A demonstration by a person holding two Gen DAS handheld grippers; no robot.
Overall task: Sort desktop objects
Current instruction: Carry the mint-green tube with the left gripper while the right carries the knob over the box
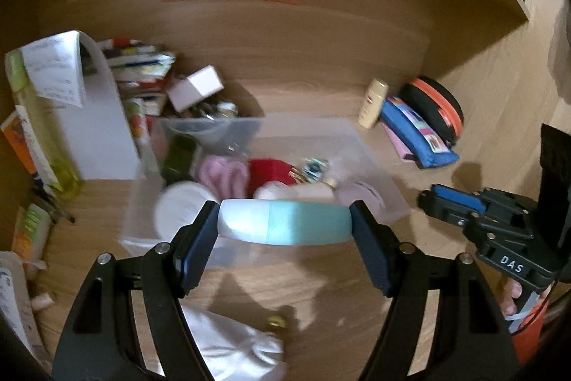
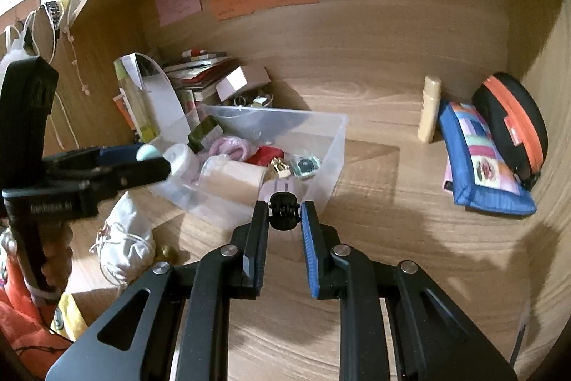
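Note:
My left gripper (image 1: 283,207) is shut on a white and teal bottle (image 1: 296,224), gripped end to end and held crosswise above the near edge of a clear plastic bin (image 1: 374,174). From the right wrist view the same gripper (image 2: 157,159) and bottle (image 2: 148,152) hover over the bin's (image 2: 332,145) left side. My right gripper (image 2: 284,207) is shut on a small black hair claw clip (image 2: 283,211), just in front of the bin's near corner. It appears at the right of the left wrist view as the right gripper (image 1: 439,202). The bin holds several small items.
A white drawstring bag (image 2: 125,245) and a small gold object (image 2: 166,252) lie on the wooden desk near the bin. A cream bottle (image 2: 430,109), a blue pouch (image 2: 481,159) and a black and orange case (image 2: 510,120) sit at the right. Books and a small box (image 2: 242,81) stack behind the bin.

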